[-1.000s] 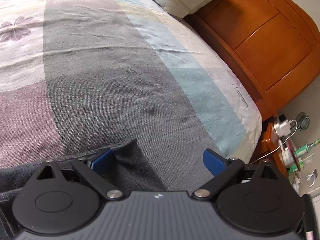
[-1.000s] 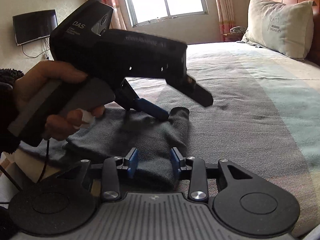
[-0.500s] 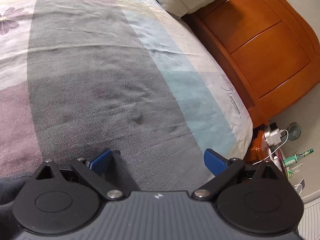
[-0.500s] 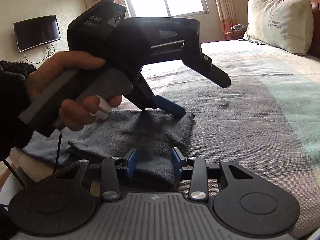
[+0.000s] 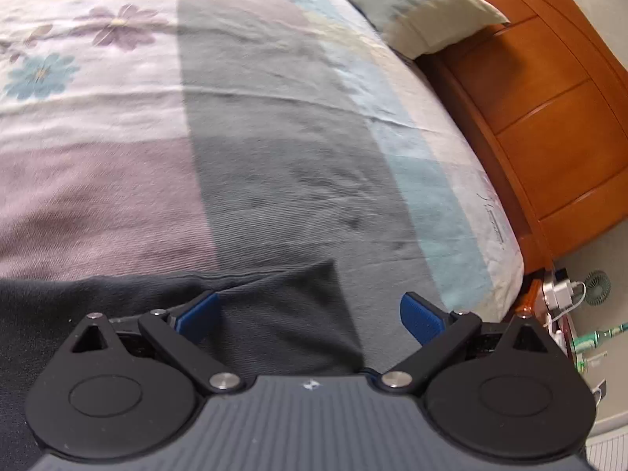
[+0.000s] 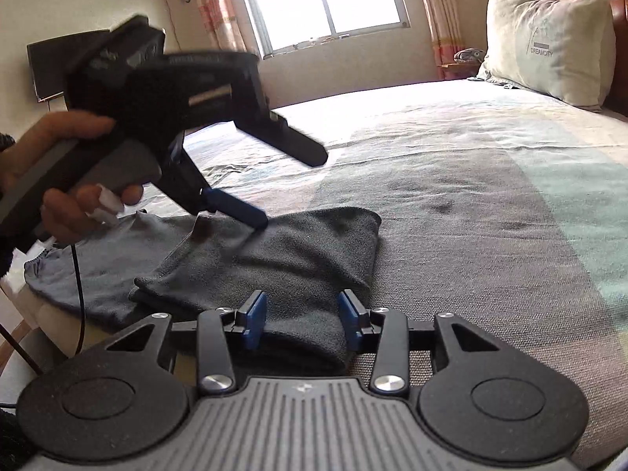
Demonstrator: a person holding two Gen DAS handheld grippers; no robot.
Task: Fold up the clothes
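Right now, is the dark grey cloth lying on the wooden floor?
No, the dark grey cloth lies folded on the bed, close to its edge.

Bright window (image 6: 329,0), striped bed (image 6: 490,180) w/ pillow (image 6: 549,39), wood headboard (image 5: 549,117).

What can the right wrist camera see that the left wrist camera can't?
Only the right wrist view shows the window, the TV, the person's hand and the right gripper, jaws opening around the cloth. Only the left wrist view shows the small fan. Both show the dark grey garment, the left gripper, the pillow and the bed.
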